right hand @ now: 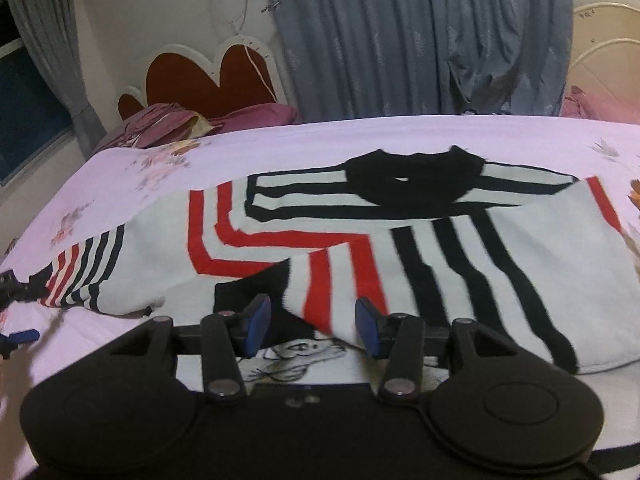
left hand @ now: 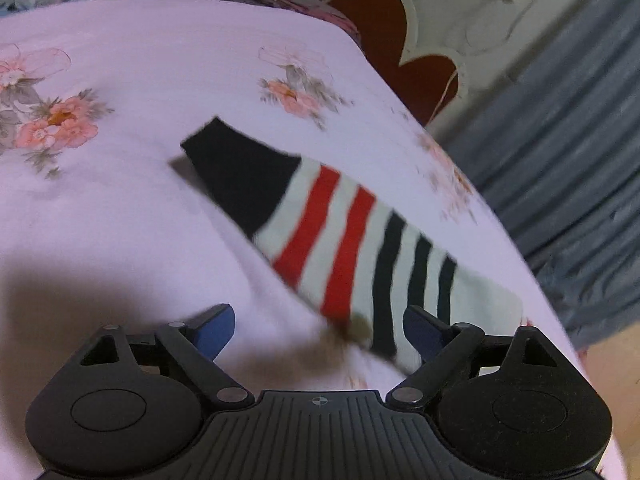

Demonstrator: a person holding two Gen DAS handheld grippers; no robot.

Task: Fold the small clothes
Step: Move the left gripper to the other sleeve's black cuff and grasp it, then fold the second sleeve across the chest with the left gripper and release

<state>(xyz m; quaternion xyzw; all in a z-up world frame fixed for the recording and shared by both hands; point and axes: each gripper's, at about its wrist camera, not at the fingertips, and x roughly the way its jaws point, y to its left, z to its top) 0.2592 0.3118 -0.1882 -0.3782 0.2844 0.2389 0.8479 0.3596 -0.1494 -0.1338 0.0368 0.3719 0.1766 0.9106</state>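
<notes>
Across a bed (right hand: 280,136) covered with a pale lilac floral sheet (left hand: 168,64), a small white sweater (right hand: 520,264) with red and black stripes is spread flat, its black collar (right hand: 412,178) turned toward the grey-blue curtain (right hand: 420,40). One sleeve is folded in over the chest, and its black cuff (right hand: 248,292) is seen just in front of the right claw (right hand: 312,324). The right claw is held wide apart, with nothing between its blue pads (right hand: 258,320); whether the pads touch the fabric cannot be told.

From the left wrist view, the other sleeve (left hand: 340,232) is seen stretched diagonally over the sheet, its black cuff (left hand: 240,168) at the far end. The left claw (left hand: 320,328) is likewise spread wide and holds nothing; the sleeve's near edge is crossed by the right-hand finger (left hand: 424,332), though contact cannot be judged through the blur. A heart-shaped dark red headboard (right hand: 212,80) and purple pillows (right hand: 168,120) are visible at the far corner of the bed.
</notes>
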